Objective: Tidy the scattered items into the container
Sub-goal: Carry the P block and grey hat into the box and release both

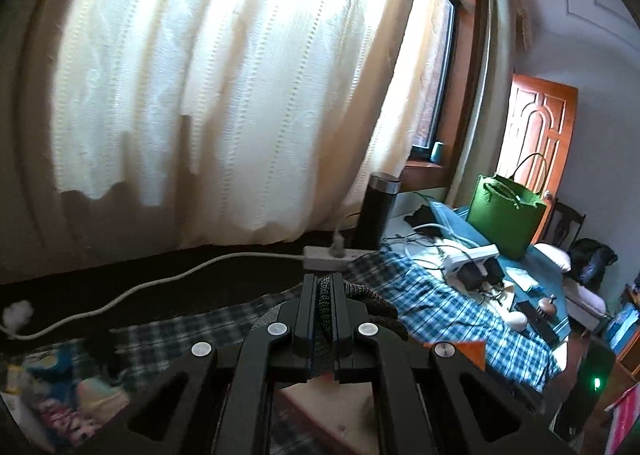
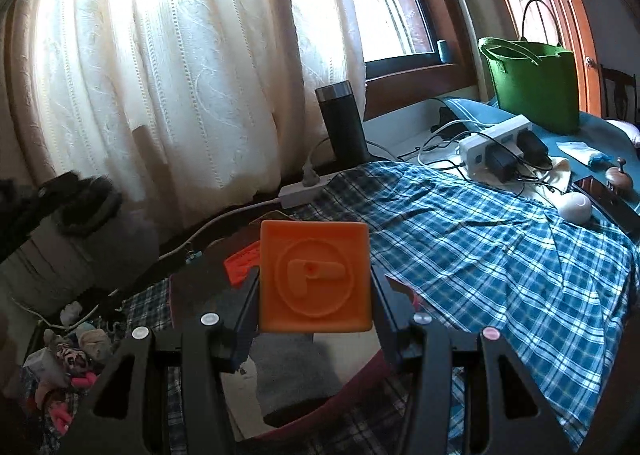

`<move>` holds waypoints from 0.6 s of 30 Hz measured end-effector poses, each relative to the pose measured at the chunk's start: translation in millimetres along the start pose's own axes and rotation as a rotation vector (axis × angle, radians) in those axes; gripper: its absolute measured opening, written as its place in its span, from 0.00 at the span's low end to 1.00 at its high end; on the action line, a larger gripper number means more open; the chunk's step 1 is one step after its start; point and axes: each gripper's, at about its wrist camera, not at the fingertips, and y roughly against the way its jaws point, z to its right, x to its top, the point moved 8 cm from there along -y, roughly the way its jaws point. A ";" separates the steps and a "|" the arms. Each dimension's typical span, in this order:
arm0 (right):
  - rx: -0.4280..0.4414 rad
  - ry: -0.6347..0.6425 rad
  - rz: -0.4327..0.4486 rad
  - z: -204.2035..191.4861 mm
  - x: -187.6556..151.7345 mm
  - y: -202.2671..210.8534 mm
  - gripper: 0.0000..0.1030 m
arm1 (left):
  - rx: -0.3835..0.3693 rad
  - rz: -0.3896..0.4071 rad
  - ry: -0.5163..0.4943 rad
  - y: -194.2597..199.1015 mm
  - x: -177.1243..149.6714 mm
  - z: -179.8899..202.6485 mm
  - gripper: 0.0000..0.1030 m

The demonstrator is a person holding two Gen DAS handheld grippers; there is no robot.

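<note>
Container [image 2: 360, 387] lies just below my right gripper [image 2: 314, 279], clamped on an orange block [image 2: 314, 279]; left gripper [image 1: 323, 295] pinches perhaps a glove [image 1: 372, 297].

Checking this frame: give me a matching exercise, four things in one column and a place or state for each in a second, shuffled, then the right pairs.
Things:
1. orange block
2. knitted cloth
3. green bag
4. black flask

Places or states:
A. stands upright by the curtain
B. pinched in the left gripper
C. stands in front of the wooden door
D. held between the fingers of the right gripper

Pairs: 1-D, 2-B, 3-C, 4-A
</note>
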 end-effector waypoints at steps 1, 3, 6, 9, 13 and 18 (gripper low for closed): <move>-0.002 -0.002 -0.003 1.3 -0.3 -1.7 0.53 | -0.003 -0.013 0.003 -8.0 -2.4 -0.9 0.06; -0.006 -0.003 -0.009 3.1 -1.1 -5.3 0.53 | -0.002 -0.050 0.007 -24.6 -9.4 -4.0 0.07; -0.010 -0.003 -0.019 4.7 -2.6 -9.8 0.53 | 0.002 -0.102 0.023 -40.9 -21.8 -12.6 0.08; -0.021 -0.013 -0.035 8.2 -5.0 -15.6 0.54 | 0.000 -0.136 0.056 -44.2 -32.1 -23.7 0.25; -0.026 -0.034 -0.084 11.9 -10.9 -24.8 0.55 | 0.005 -0.111 0.116 -36.5 -34.9 -36.4 0.62; -0.030 -0.042 -0.066 13.3 -8.2 -19.5 0.57 | 0.013 -0.119 0.129 -26.3 -36.6 -41.1 0.62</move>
